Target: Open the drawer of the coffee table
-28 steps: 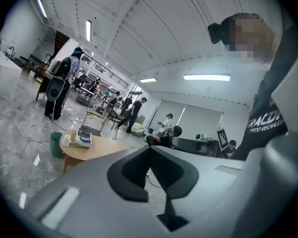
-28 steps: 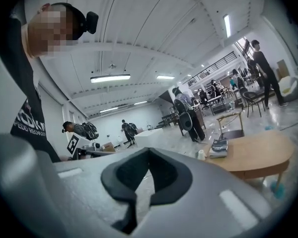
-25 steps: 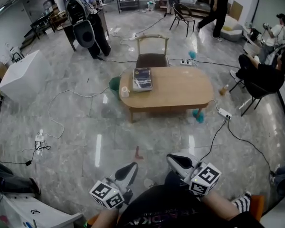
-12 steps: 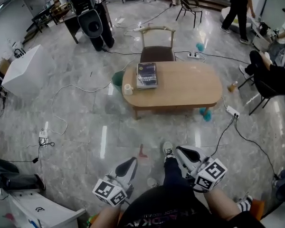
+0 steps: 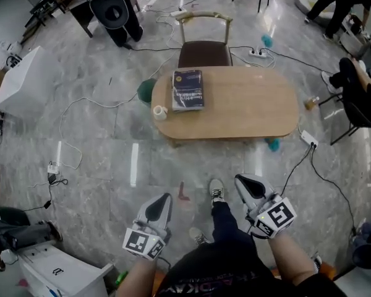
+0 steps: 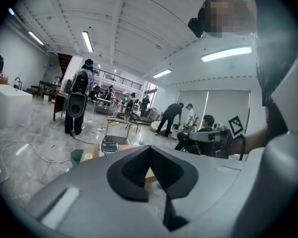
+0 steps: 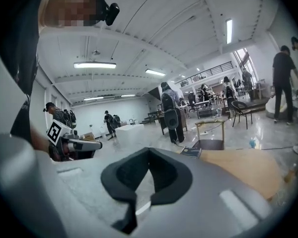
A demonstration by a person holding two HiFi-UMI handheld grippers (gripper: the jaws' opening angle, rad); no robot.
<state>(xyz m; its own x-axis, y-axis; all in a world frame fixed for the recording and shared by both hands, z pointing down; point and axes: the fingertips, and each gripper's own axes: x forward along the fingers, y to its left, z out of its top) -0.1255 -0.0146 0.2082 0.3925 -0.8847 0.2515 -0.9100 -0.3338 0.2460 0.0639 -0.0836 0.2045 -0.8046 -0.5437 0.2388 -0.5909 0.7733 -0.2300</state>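
Tools closed and empty: left tool point(image 5: 163, 198) and right tool point(image 5: 241, 181) hang well short of the desk point(image 5: 247, 107), apparently because its drawer is out of reach.

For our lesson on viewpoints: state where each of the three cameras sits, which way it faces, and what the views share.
Head view: on the person's head, facing steeply down at the coffee table; shows legs, left gripper, right gripper.
Left gripper view: on the left gripper, facing along its shut jaws toward the table; torso at right.
Right gripper view: on the right gripper, likewise; torso at left.
All three share the book on the table.
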